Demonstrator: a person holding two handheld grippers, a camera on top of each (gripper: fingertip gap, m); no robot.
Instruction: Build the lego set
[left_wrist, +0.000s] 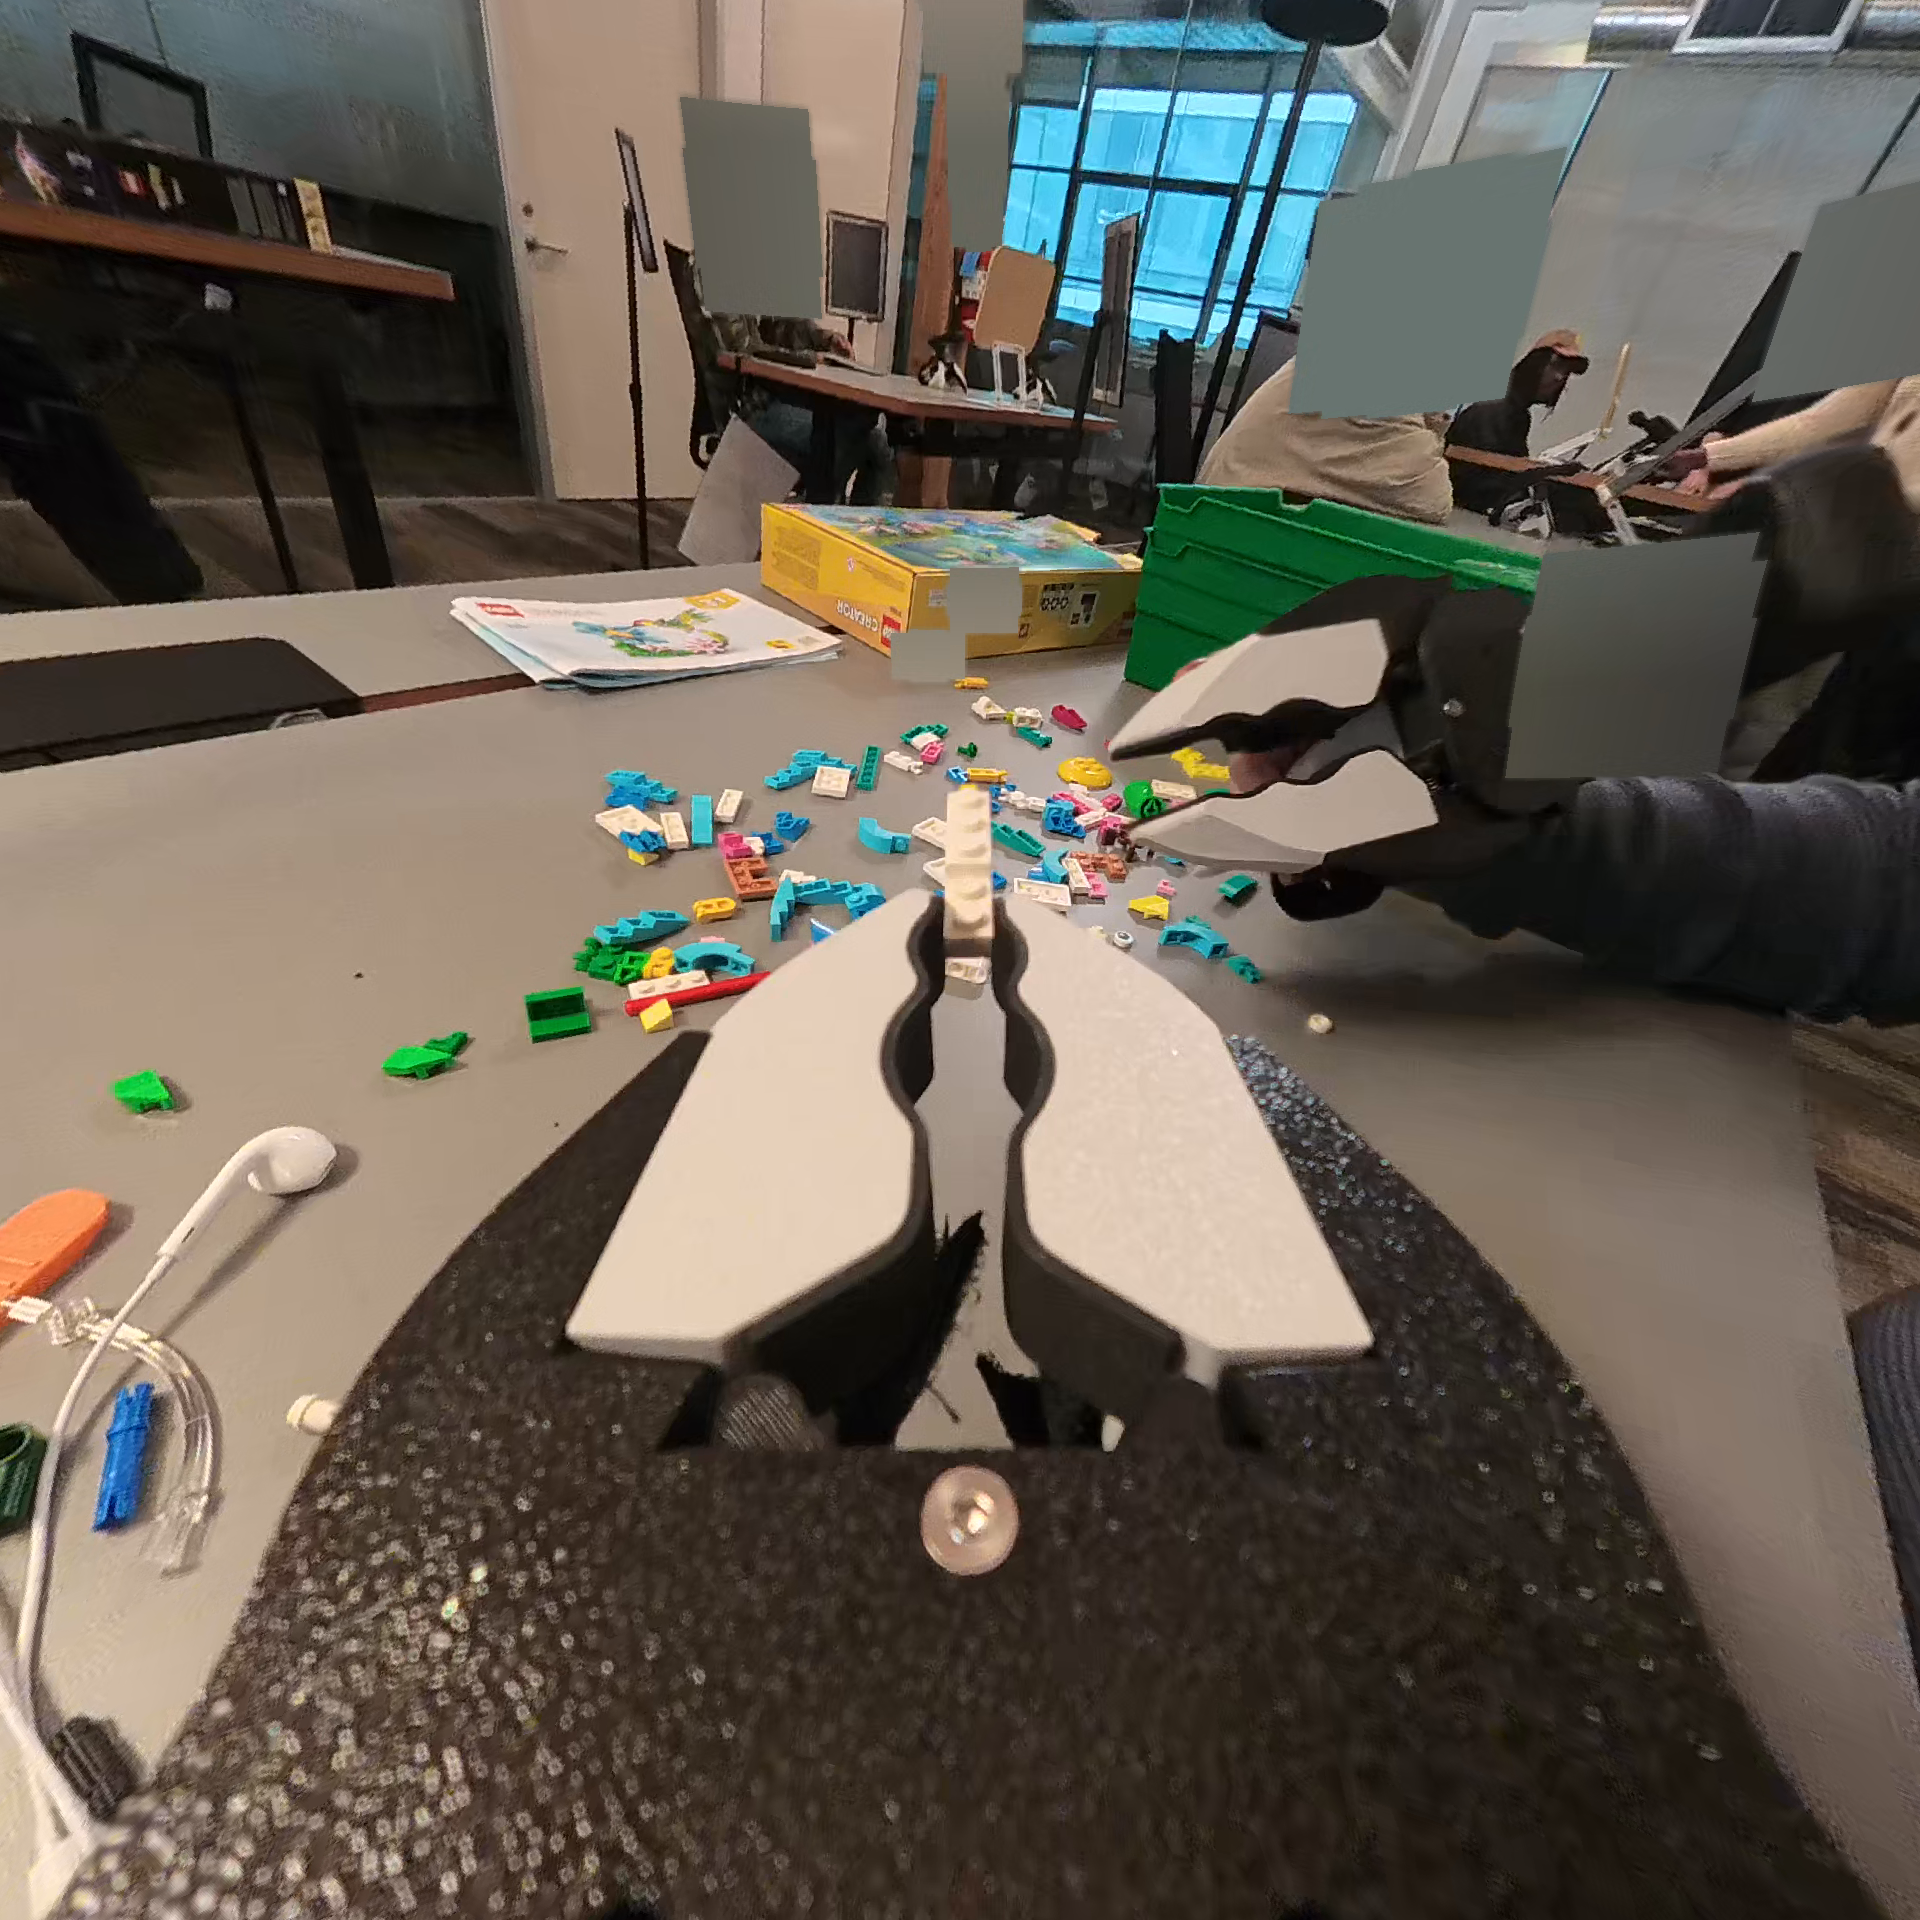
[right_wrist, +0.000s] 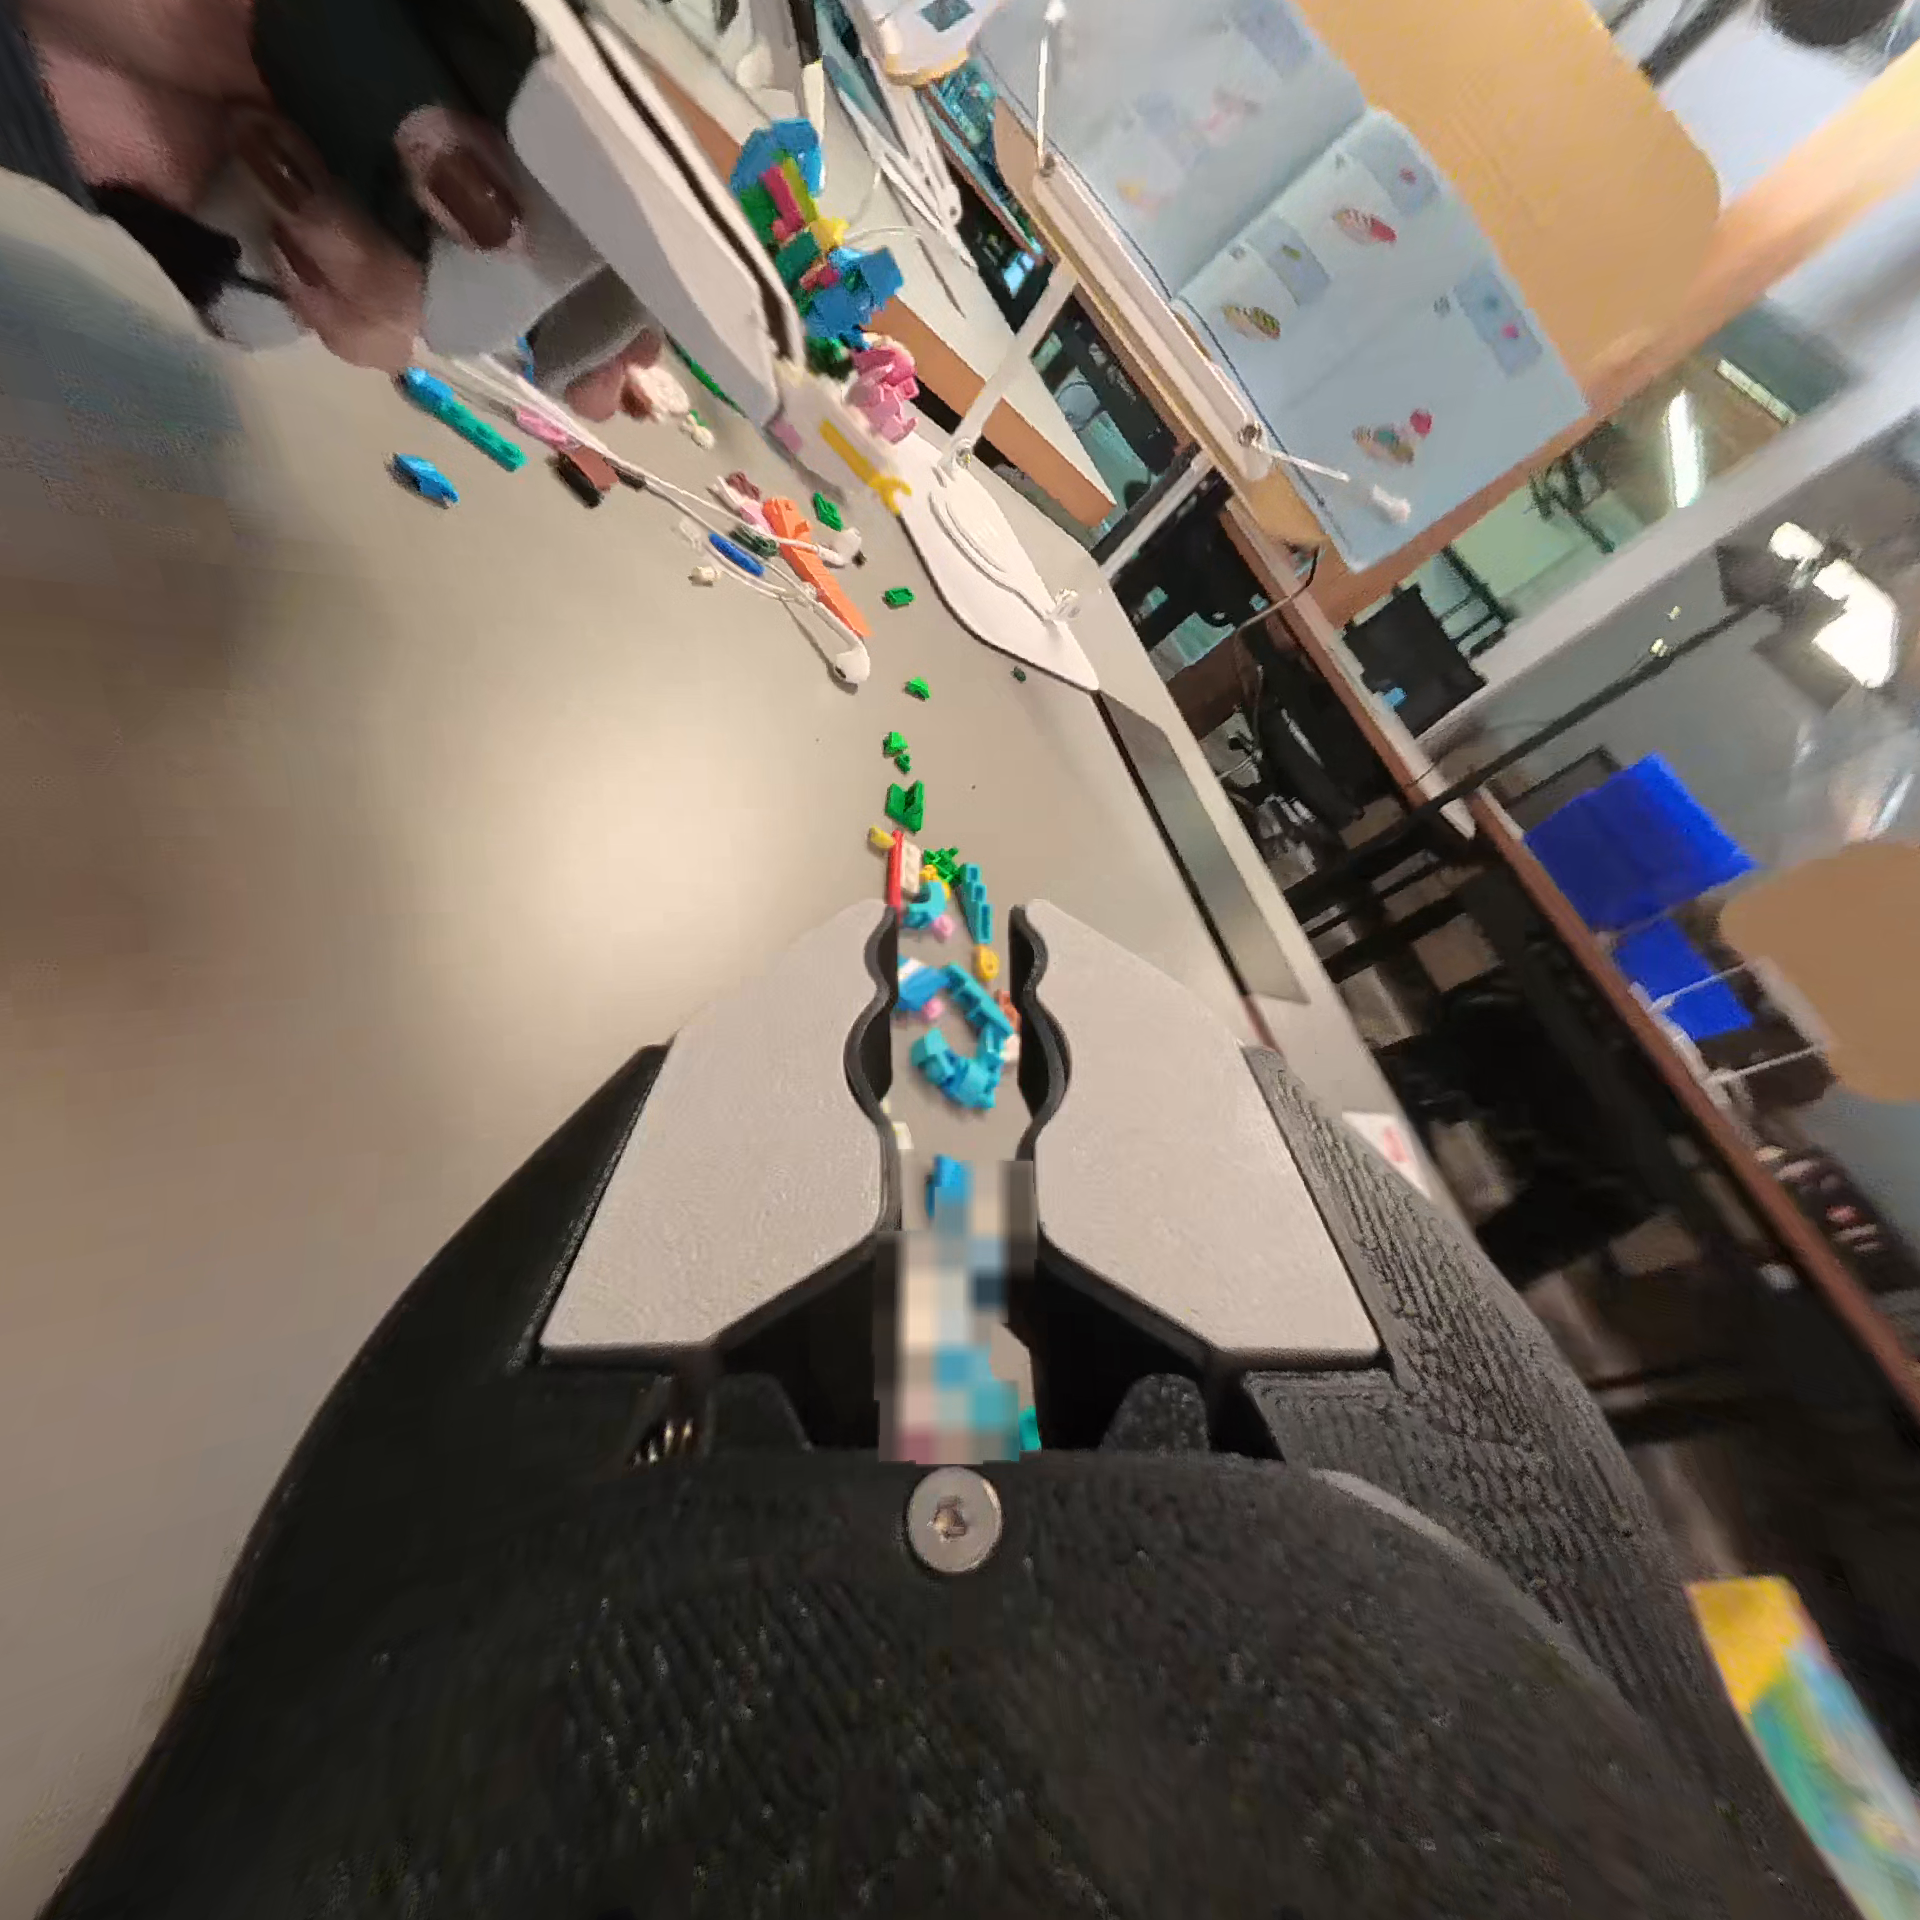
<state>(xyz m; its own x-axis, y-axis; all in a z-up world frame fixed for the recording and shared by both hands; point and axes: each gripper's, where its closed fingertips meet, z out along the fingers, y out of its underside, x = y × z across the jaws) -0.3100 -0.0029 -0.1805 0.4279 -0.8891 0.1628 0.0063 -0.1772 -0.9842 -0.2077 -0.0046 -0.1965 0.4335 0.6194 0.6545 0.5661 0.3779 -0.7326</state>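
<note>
**White stack pinched in left, right coming in empty**

Nearest you, the left gripper (left_wrist: 966, 935) is clamping the bottom end of a white stack (left_wrist: 967, 868) w/ its fingertips; the stack is sticking out fwd past the tips, studs facing up. You're holding it by one end only, so it's prob going to lever if you press on the far end. It's light, stiff plastic w/ smooth sides, likely to slip or twist if the squeeze is off-centre. Better hold, I'd judge: flat sides, closer to the middle.

Just beyond, the brick pile (left_wrist: 883, 831) is lying loose on the table (left_wrist: 312, 883): teal, white, pink, green, yellow bits, all tiny and easy to flick away. Pick by flat faces, not sloped ones.

To the right, the right gripper (left_wrist: 1127, 795) is hovering over the pile's edge, fingers apart by a mid gap, nothing btwn them; its own view shows the same (right_wrist: 951, 925).

Farther back, the booklet (left_wrist: 644, 636), box (left_wrist: 935, 582) and green bin (left_wrist: 1299, 582) are sitting at the table's far side.
</note>
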